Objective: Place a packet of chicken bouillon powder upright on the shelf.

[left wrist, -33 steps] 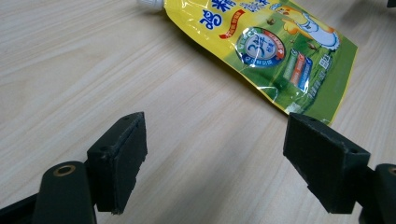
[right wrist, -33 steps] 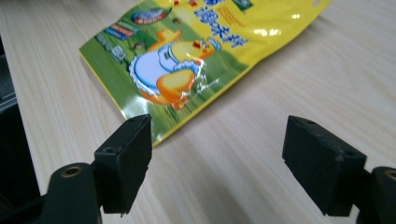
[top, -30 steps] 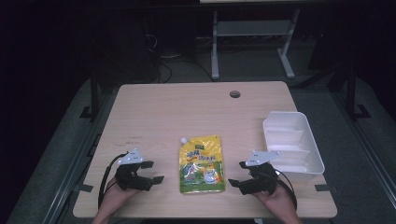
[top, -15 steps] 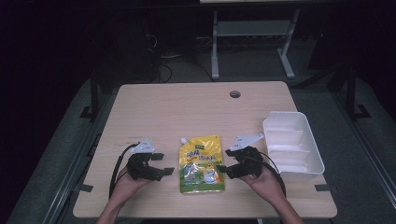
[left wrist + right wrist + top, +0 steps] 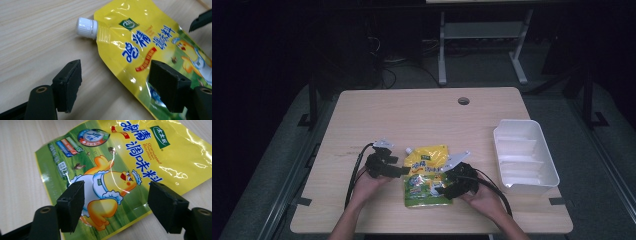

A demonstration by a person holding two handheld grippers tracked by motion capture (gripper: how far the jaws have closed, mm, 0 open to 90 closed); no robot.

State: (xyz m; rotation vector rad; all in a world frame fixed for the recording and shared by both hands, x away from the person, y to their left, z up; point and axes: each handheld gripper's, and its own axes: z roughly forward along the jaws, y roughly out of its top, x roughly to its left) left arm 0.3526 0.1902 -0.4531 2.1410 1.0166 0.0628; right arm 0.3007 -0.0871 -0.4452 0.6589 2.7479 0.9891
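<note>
While the yellow pouch (image 5: pixel 427 174) lies flat on the worktop (image 5: pixel 422 115), we hold our left gripper (image 5: pixel 402 171) and right gripper (image 5: pixel 443 186) at its sides, jaws wide, left's just narrowing, gripping nothing.

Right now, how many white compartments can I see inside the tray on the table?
3. The white tray stands at the table's right edge; its compartments lie in a row: far end, middle, near end. The near wall may hide part of the nearest one.
</note>
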